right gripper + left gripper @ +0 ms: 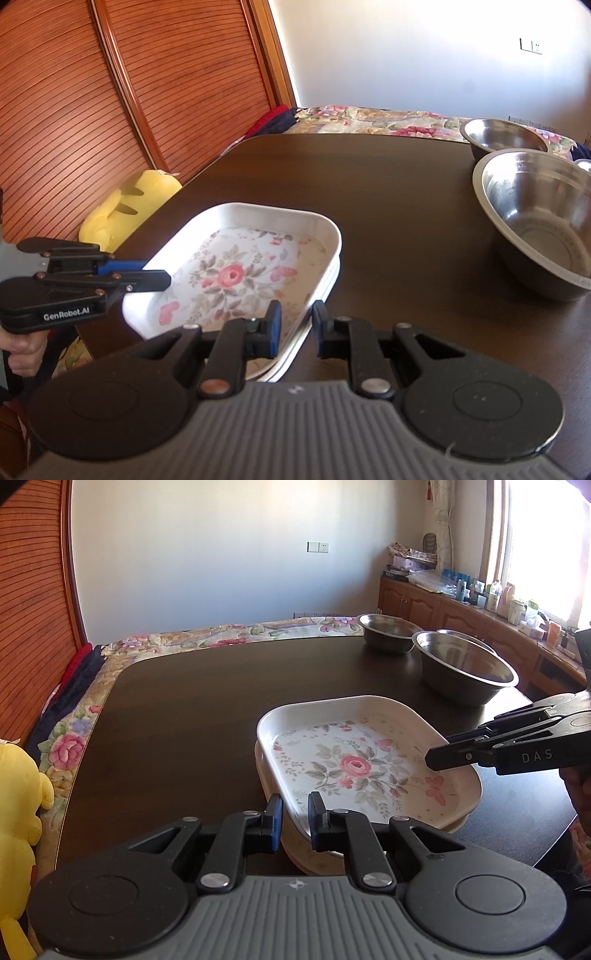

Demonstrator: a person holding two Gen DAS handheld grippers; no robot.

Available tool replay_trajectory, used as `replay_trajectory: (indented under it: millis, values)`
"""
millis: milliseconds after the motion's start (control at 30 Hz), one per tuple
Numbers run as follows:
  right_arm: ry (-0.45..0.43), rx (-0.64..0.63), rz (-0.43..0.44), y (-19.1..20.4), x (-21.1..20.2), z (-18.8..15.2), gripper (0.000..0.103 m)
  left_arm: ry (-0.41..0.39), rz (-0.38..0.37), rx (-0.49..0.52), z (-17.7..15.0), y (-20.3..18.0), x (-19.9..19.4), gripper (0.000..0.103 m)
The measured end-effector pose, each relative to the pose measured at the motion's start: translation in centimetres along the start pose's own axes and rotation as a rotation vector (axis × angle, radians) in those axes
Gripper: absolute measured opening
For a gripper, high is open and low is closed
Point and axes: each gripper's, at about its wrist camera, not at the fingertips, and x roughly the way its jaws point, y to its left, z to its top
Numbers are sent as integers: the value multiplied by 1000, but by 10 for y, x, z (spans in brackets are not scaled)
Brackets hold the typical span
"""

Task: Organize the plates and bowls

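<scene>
where left view shows cabinets (436,605) — right, wardrobe (110,92).

Yellow plush toy (16,812) beside dark table (184,709); floral bedspread (221,633) behind.

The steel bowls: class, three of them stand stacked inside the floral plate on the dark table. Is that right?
Not quite. The steel bowls stand on the dark table beyond the floral plate, apart from it and not inside it. The left wrist view shows three rims side by side; the plate holds nothing.
</scene>
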Motion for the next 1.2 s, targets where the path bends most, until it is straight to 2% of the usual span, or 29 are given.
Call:
replay_trajectory:
  millis: [333, 767, 1200]
  values:
    - [-5, -1, 4, -3, 0, -3, 20, 1, 26, 8, -3, 0, 1, 16]
    - [-16, 10, 13, -4, -2, -3, 20, -5, 24, 2, -4, 1, 2, 17]
    - [-86, 15, -2, -8, -19, -3, 20, -82, 24, 10, 11, -10, -8, 24]
